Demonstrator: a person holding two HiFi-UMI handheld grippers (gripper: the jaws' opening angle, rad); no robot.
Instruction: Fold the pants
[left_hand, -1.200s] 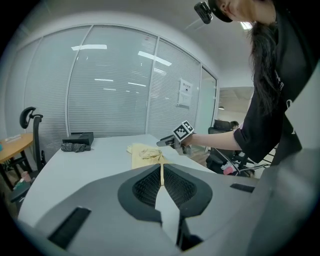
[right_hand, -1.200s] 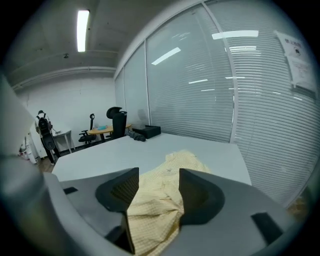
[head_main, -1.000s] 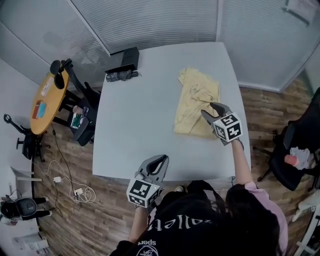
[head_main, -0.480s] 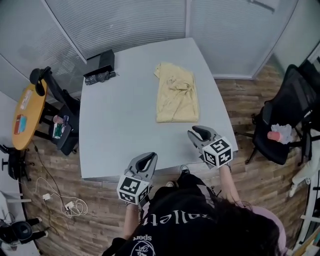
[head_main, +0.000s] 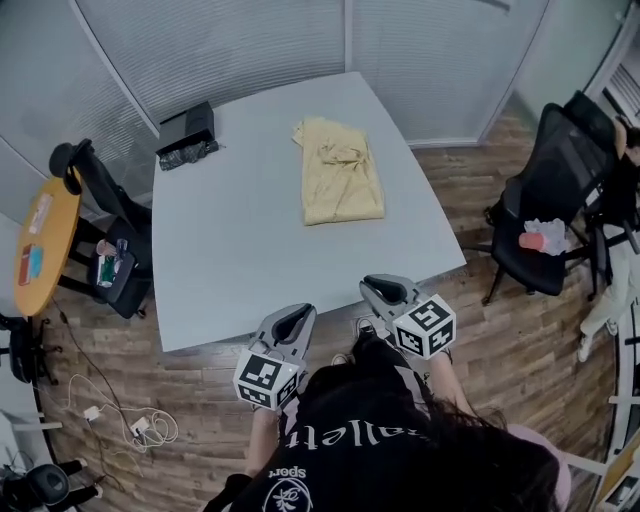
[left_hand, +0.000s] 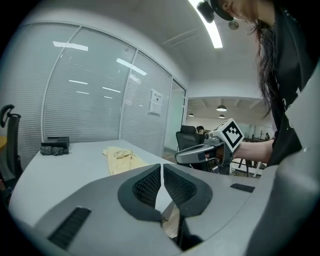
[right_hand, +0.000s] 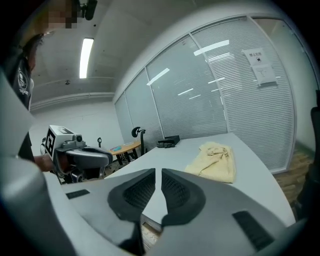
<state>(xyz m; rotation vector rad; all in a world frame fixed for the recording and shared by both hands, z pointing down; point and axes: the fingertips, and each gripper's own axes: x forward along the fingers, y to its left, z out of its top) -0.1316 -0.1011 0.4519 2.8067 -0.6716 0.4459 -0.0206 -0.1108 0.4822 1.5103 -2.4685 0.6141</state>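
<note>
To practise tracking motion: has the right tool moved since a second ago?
Yes. The right tool drew back from the pants to the table's near edge; its jaws have just been closing, nothing between them.

Black shirt (head_main: 350, 440), lower centre: white upside-down lettering, only "sport" readable. White paper notice on glass wall (right_hand: 261, 66), upper right: print illegible.

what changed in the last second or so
The right gripper left the folded pants and came back to the near edge of the table. Its jaws have just been closing, with nothing between them. The pants lie folded in the same spot on the table, and the left gripper is by the near edge as before, shut and empty.
</note>
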